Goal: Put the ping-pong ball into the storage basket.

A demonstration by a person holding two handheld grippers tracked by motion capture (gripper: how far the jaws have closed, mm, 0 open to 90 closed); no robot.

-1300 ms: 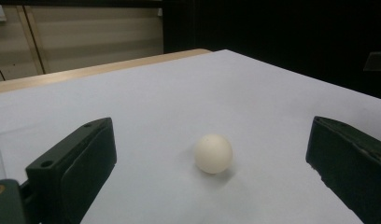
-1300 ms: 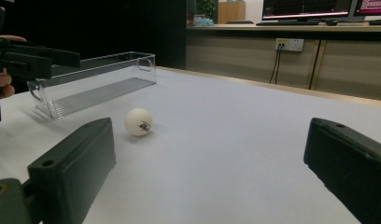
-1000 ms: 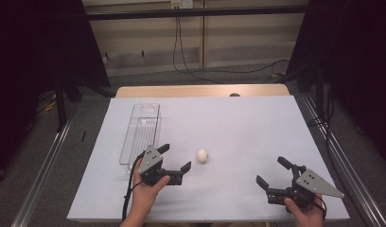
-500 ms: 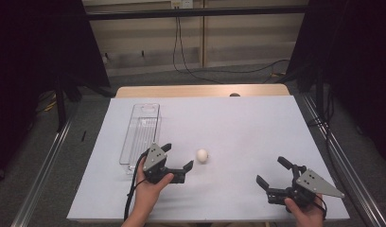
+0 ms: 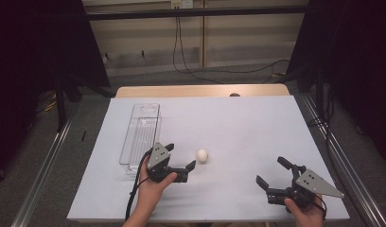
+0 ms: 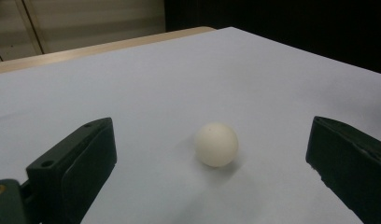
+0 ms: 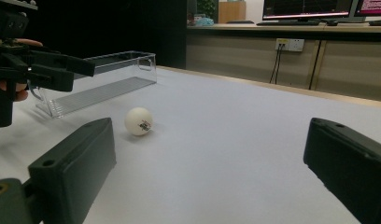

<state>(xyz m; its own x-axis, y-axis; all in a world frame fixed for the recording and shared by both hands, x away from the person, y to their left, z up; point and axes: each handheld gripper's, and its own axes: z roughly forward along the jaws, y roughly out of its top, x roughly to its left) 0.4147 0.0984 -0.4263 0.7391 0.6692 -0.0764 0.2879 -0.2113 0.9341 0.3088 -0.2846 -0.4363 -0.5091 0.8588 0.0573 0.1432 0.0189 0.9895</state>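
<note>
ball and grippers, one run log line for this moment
left gripper: open, facing ball, no contact | right gripper: open, apart | ball: on table | clear tray: empty

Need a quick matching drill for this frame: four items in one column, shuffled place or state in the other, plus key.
Items:
1. white ball
2. clear plastic tray
3. left gripper
4. right gripper

Places or states:
A. open, at the table's near right corner
B. open, jaws pointed at the ball just short of it
C. lying free on the white table top
D. empty, at the table's left side

Pairs: 1-C, 2-D, 3-B, 4-A
</note>
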